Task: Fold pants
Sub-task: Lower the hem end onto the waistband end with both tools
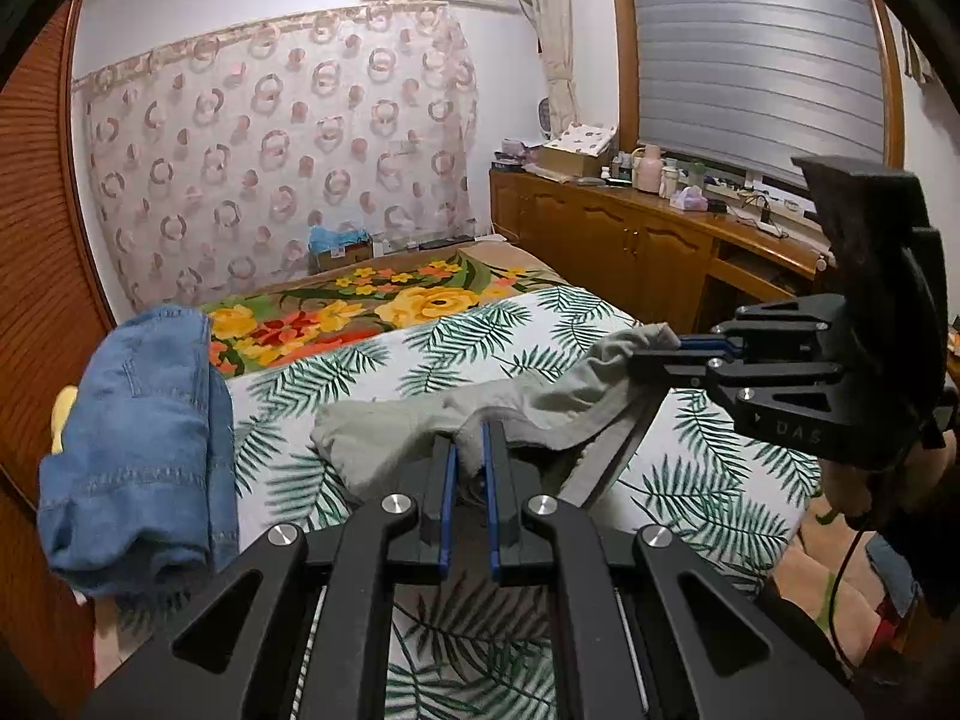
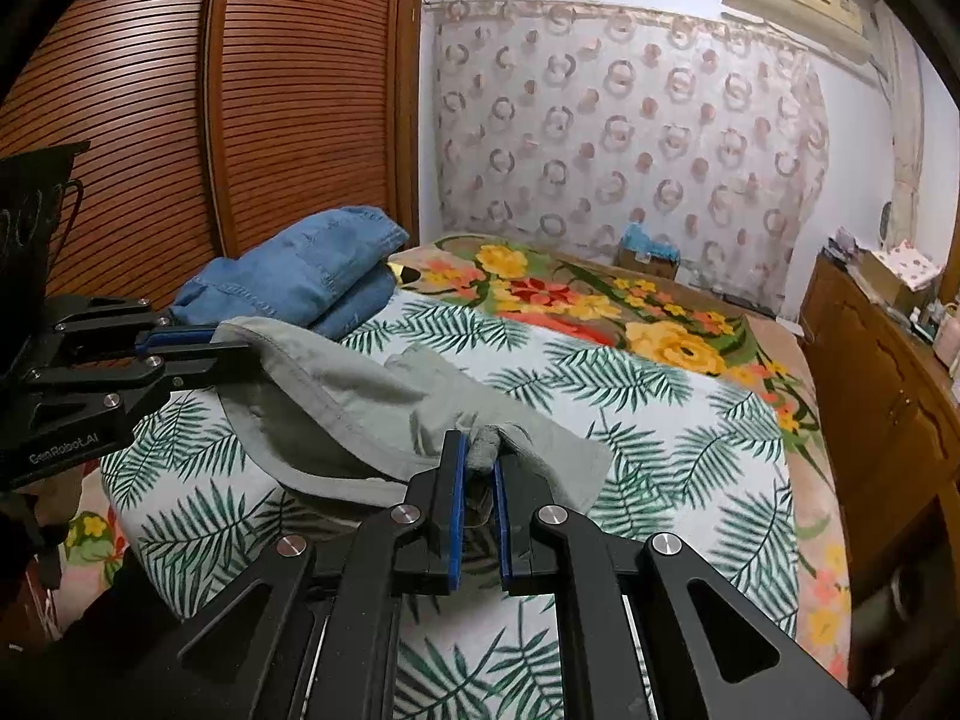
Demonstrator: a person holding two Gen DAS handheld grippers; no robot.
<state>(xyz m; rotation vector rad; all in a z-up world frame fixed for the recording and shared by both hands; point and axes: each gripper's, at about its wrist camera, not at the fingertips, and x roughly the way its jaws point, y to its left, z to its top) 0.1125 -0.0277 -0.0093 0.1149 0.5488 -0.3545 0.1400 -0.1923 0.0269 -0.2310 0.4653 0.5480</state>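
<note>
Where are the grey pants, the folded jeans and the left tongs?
grey pants (image 2: 360,396): right wrist view, on the lifted middle of the cloth.
folded jeans (image 1: 144,420): left wrist view, on the top layer.
left tongs (image 1: 471,450): left wrist view, between the tips, clamped on cloth.

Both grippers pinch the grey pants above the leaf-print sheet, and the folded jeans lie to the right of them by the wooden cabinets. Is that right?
Not quite. The folded jeans lie to the left, by the slatted wooden door, as the right wrist view shows. The rest holds: the left gripper and right gripper both pinch the grey pants above the leaf-print sheet.
</note>
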